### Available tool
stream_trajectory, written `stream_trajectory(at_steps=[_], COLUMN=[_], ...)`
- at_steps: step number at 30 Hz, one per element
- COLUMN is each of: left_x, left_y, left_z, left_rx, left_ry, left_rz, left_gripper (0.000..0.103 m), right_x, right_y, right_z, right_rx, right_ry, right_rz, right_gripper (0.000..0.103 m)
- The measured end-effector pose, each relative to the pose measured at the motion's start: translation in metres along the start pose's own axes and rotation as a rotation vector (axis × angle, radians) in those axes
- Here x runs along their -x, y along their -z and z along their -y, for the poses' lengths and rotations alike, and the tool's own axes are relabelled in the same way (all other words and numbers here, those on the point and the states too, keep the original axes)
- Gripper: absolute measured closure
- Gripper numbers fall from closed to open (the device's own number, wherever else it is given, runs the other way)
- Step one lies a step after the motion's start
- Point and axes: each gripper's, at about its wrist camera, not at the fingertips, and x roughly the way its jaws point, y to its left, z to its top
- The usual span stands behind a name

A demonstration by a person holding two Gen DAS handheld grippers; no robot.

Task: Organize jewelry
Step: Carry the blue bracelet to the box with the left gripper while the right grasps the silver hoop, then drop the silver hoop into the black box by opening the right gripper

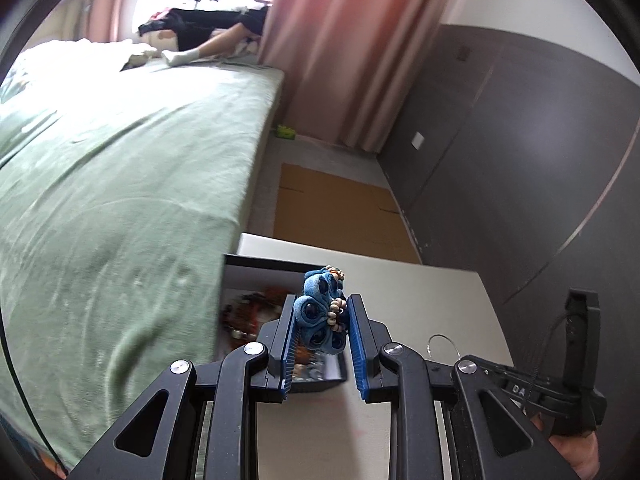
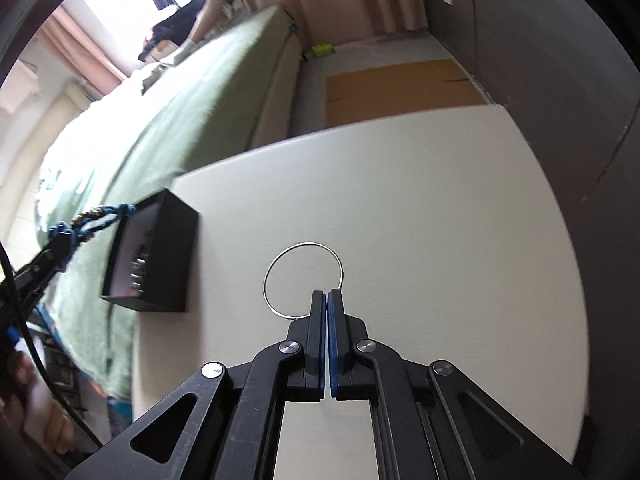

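My left gripper [image 1: 320, 312] is shut on a blue fabric bracelet with beads [image 1: 320, 312] and holds it above the open black jewelry box [image 1: 260, 280], which has several pieces inside. In the right wrist view the bracelet [image 2: 96, 218] hangs just left of the box [image 2: 160, 256]. My right gripper [image 2: 327, 294] is shut on a thin silver wire hoop [image 2: 280, 260] and holds it just over the white table [image 2: 420, 220]. The hoop also shows in the left wrist view [image 1: 442, 344].
The table stands against a bed with a green cover [image 1: 100, 200]. A brown cardboard sheet [image 1: 332, 208] lies on the floor beyond the table. A dark grey wall [image 1: 500, 140] runs along the right, pink curtains [image 1: 340, 40] behind.
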Motion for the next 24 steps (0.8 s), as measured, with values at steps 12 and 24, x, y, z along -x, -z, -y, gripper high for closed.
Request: stream_trajectory(at_steps=[12,24], left_x=[-0.023,-0.012], left_y=[-0.005,-0.023], left_z=[-0.025,-0.062], left_rx=[0.081,0.182], left_ry=[0.039,-0.001], left_rz=[-0.125,-0.062], left_gripper=[0.039,0.039], right_x=[-0.007,-0.011], right_y=[-0.007,-0.018], right_z=[-0.042,-0.072], right_rx=[-0.005,0.032], right_ry=[-0.17,-0.282], right_rz=[0.057,0.106], right_gripper=[0.101,0.101])
